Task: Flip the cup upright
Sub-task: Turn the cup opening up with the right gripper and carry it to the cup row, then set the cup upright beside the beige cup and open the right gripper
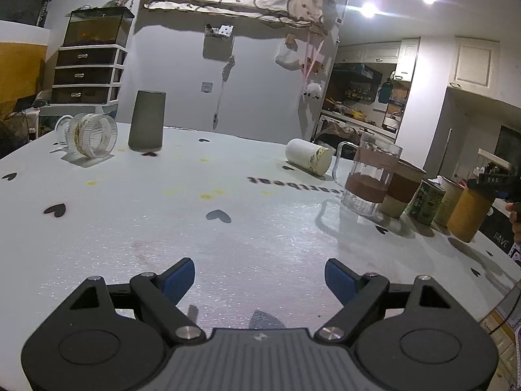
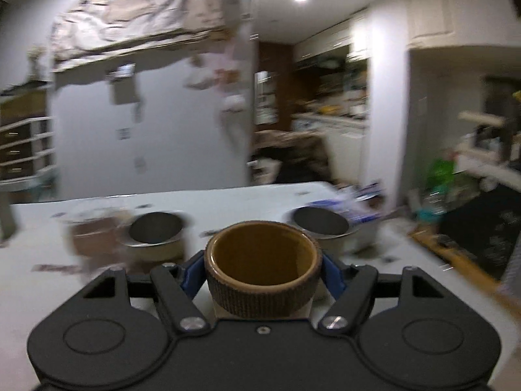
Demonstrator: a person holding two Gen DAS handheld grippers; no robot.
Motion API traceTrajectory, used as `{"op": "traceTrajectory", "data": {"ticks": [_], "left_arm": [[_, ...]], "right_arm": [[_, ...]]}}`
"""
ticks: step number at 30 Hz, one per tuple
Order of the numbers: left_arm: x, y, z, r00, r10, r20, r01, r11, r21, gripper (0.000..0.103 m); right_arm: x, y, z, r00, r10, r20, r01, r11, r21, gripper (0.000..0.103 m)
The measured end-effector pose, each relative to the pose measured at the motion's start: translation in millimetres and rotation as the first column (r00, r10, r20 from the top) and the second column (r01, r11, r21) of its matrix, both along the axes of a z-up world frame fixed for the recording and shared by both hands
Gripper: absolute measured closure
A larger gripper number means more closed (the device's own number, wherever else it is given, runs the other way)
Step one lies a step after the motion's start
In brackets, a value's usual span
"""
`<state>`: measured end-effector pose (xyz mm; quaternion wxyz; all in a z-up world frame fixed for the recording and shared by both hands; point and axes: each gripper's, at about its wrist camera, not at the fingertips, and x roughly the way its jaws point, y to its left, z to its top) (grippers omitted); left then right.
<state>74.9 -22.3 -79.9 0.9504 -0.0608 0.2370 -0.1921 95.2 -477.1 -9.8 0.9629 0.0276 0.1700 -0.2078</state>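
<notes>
- Right claw clamped on the brown cup, blue pads squeezing its ribbed band from both sides, mouth up, base hidden below.
- Picture heavily smeared; risk of the cup slipping in the pads or tipping if set down at speed.
- Two grey-mouthed cups just ahead, left and right; risk of a knock on lowering between them.
- Left claw spread wide, gripping nothing, low over the table.
- Far ahead of it, a white cup and a glass mug on their sides; likely to roll if nudged.
</notes>
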Motion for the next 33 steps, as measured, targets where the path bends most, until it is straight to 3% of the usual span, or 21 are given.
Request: {"op": "traceTrajectory", "data": {"ticks": [6, 16, 17, 19, 25, 33], "left_arm": [[0, -7, 1, 1.0, -0.013, 0.002, 0.013, 1.0, 0.005, 0.015], [1, -17, 4, 0.999, -0.034, 0.006, 0.034, 0.999, 0.013, 0.015], [1, -18, 6, 0.999, -0.035, 0.008, 0.035, 0.999, 0.014, 0.015], [2, -21, 9, 0.999, -0.04, 0.014, 0.04, 0.999, 0.018, 0.015], [3, -39, 27, 0.996, -0.067, 0.053, 0.065, 0.997, 0.032, 0.015], [6, -80, 53, 0.987, -0.125, 0.105, 0.121, 0.992, 0.043, 0.014]], "right_arm": [[-1, -37, -12, 0.994, -0.104, 0.01, 0.104, 0.995, -0.002, 0.03], [4, -44, -23, 0.993, -0.112, -0.024, 0.112, 0.994, 0.015, 0.029], [5, -45, -23, 0.994, -0.11, -0.024, 0.111, 0.994, 0.017, 0.027], [1, -46, -20, 0.992, -0.127, -0.017, 0.128, 0.991, 0.026, 0.011], [-36, -38, 0, 0.989, -0.124, 0.077, 0.12, 0.991, 0.063, 0.008], [-100, 2, 9, 0.985, -0.067, 0.156, 0.066, 0.998, 0.014, 0.006]]}}
